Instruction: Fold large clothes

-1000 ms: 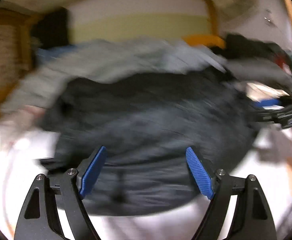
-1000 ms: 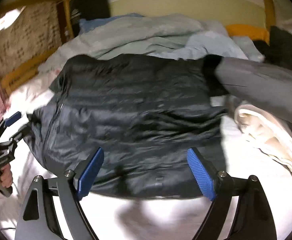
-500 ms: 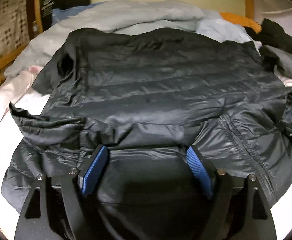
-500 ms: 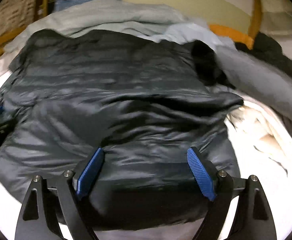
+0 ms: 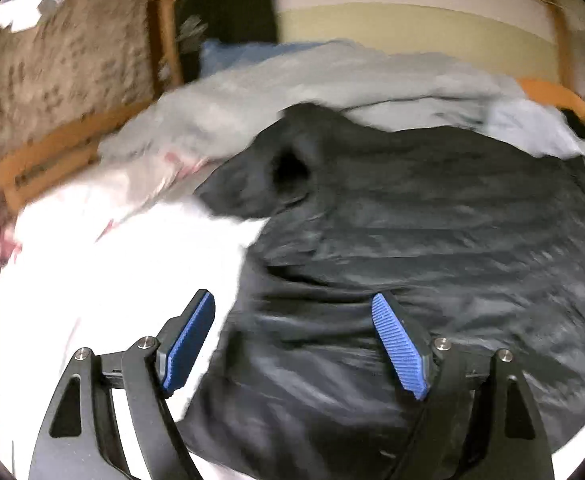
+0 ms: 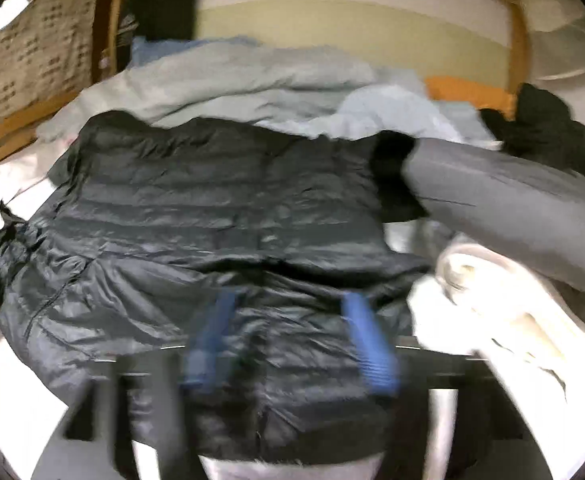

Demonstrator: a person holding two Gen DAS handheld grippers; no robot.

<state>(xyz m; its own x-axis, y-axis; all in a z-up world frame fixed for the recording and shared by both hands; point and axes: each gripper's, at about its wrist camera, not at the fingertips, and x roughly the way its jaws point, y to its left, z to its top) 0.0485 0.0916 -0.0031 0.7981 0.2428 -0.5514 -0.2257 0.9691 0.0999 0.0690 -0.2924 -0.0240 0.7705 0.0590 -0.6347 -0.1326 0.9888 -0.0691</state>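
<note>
Left gripper [image 5: 292, 344] spread wide, holding nothing, over jacket [image 5: 432, 240] hem; right gripper [image 6: 292, 344] blurred, jaws apart w/ jacket fabric between, grip can't tell.

Jacket lies flat on bed [image 5: 104, 264], near edge partly folded over. Looks mid-fold; next prob. needs both grippers to pinch near hem and carry it toward collar.

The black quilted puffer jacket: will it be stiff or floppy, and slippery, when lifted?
The black quilted puffer jacket is probably floppy: it lies creased and draped. Its shiny shell suggests slipperiness. Puffy quilting hints it is light for its size.
</note>
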